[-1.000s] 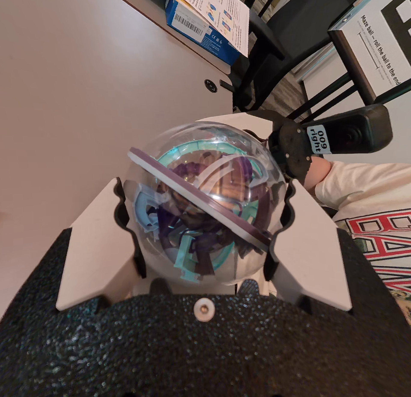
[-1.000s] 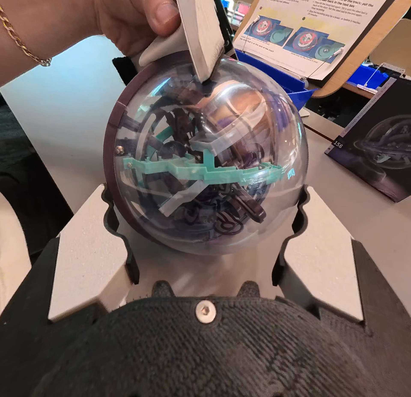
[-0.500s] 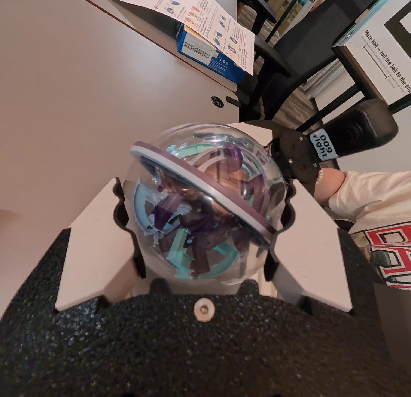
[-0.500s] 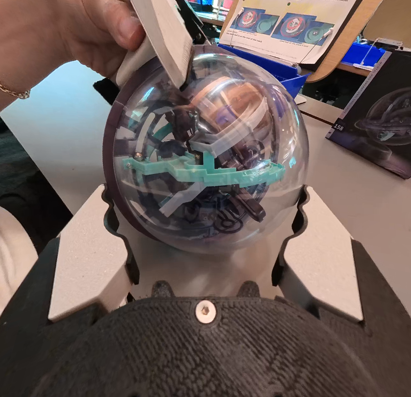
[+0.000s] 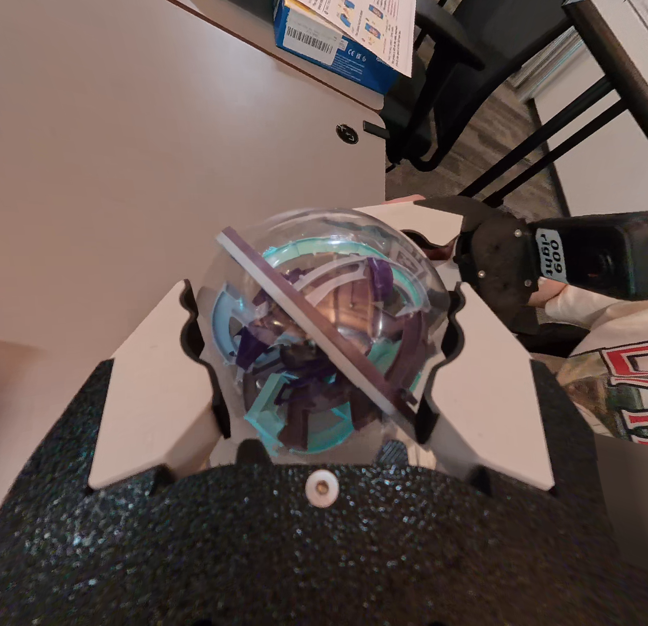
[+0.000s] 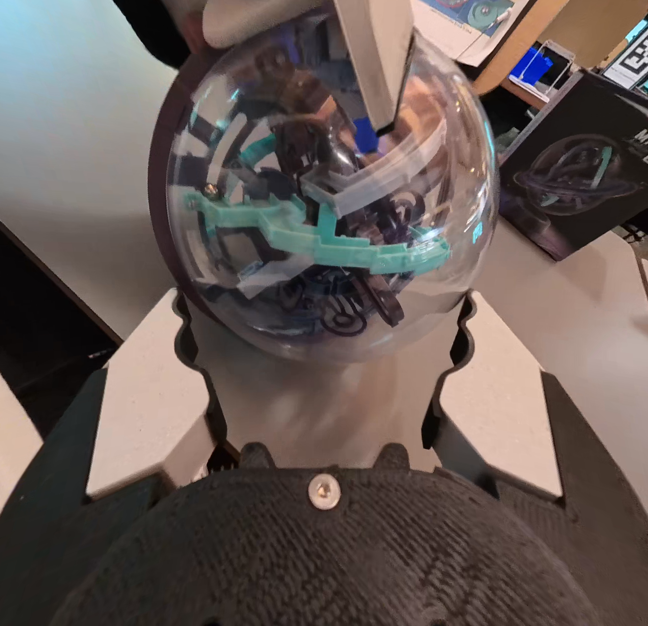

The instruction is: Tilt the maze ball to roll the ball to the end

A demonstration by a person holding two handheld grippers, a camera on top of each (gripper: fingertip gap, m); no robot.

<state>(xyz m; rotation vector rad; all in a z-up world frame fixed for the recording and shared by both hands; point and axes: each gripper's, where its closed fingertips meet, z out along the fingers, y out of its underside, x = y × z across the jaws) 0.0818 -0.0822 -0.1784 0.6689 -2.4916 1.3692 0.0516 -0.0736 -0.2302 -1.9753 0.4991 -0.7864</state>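
The maze ball point(image 5: 322, 332) is a clear sphere with a purple equator ring and teal, grey and purple tracks inside. My left gripper point(image 5: 322, 293) is shut on it, one finger on each side, and holds it above the table point(image 5: 140, 153). In the right wrist view the maze ball point(image 6: 322, 188) sits between the tips of my right gripper point(image 6: 322, 297), which touch its lower sides. A small steel ball point(image 6: 210, 188) rests at the left end of the teal track. A left gripper finger point(image 6: 375, 55) presses the sphere's top. The right gripper point(image 5: 498, 269) shows behind the ball.
A blue box under a printed sheet point(image 5: 333, 48) lies at the table's far edge, with black chairs point(image 5: 456, 83) beyond. A black maze-ball box point(image 6: 578, 171) and an instruction board point(image 6: 473, 13) stand on the right. A person's shirt point(image 5: 596, 346) is close.
The maze ball has been turned: its purple ring now stands steeper in the left wrist view. In the right wrist view the left gripper's finger has swung from the upper left to the upper right.
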